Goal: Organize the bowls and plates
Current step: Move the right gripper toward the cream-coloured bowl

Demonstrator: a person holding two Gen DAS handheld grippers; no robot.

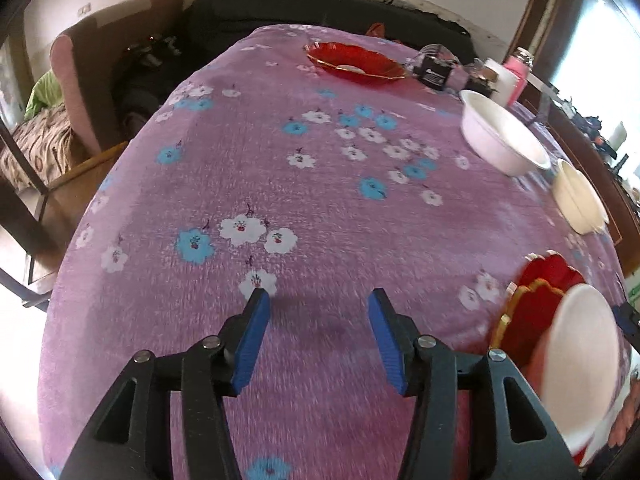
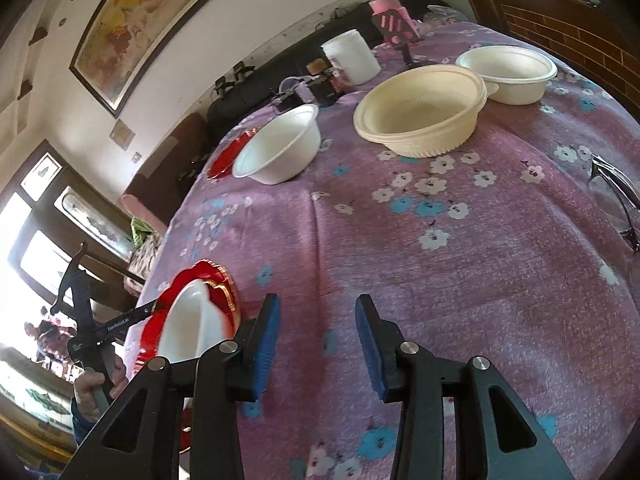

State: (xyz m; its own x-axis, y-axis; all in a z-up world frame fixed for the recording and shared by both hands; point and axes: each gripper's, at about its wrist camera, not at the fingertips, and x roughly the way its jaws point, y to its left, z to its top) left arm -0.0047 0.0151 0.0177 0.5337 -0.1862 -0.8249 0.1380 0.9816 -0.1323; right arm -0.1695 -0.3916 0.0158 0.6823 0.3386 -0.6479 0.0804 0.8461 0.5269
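Covering the whole table, a purple fleece cloth printed with blue and white flowers [image 1: 320, 184] carries every dish. Largest among them is the cream ribbed round bowl [image 2: 420, 120], upright with its mouth up, near the far right side in the right wrist view; just behind it, touching or nearly so, stands a white lidded foam bowl [image 2: 512, 74]. To their left sits a white foam bowl [image 2: 280, 148], upright, and behind that a red scalloped plate with a gold rim [image 1: 354, 62] lies flat near the far edge. At the near left edge in the right wrist view, a second red scalloped gold-rimmed plate [image 2: 216, 288] holds a small white foam bowl [image 2: 192, 320]; both look blurred and tilted, the bowl's mouth turned sideways, so their exact lie is unclear. Beyond the dishes stand a white cylindrical tub [image 2: 352, 58] and a pink bottle [image 2: 388, 8]. Left gripper [image 1: 318, 300] hangs over bare cloth, blue pads apart, grasping nothing. Right gripper [image 2: 316, 308] is likewise released and empty.
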